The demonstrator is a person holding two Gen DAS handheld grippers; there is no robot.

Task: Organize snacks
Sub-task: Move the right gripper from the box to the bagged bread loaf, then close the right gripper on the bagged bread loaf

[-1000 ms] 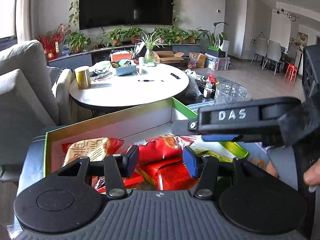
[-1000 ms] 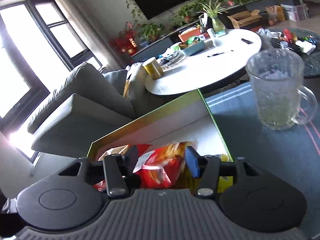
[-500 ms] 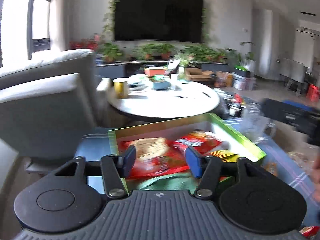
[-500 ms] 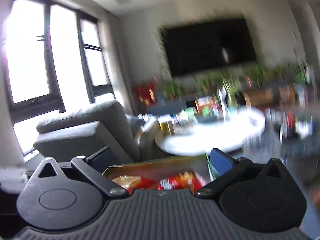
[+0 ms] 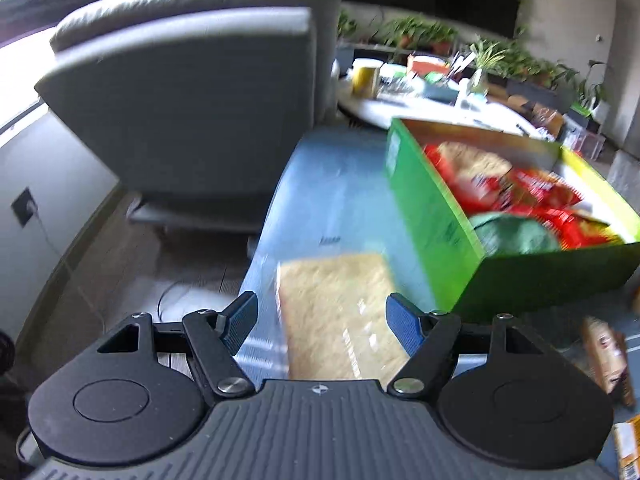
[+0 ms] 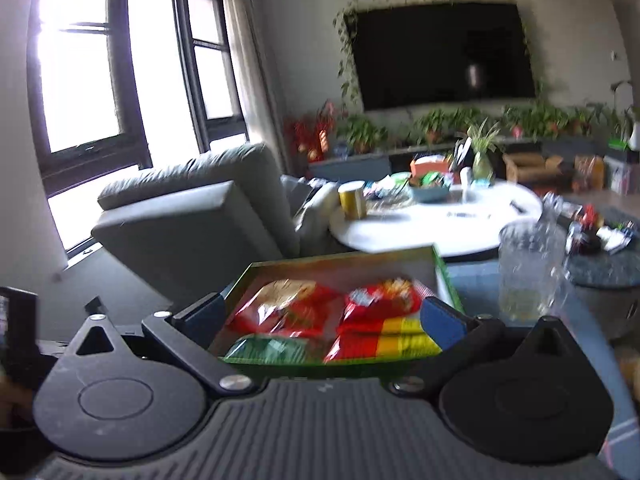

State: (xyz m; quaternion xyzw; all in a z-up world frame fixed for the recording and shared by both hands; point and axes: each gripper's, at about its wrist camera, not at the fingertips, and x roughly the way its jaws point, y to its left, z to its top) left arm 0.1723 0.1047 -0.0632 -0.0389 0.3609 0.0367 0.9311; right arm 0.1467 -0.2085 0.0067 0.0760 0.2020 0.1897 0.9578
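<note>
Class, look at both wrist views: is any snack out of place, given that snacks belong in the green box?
Yes. A tan, flat snack packet lies on the blue cloth outside the green cardboard box, which holds red and green packets. Two brownish packets also lie loose at the right.

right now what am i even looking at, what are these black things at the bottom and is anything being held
Each picture comes from a camera on a hand-held claw, a tool a person carries, one in each hand. The left claw is open above a tan snack packet lying on the blue cloth; its jaws have just been opening, and the pads do not press on the packet. The right claw is open and empty, facing the green box that holds red snack bags.
</note>
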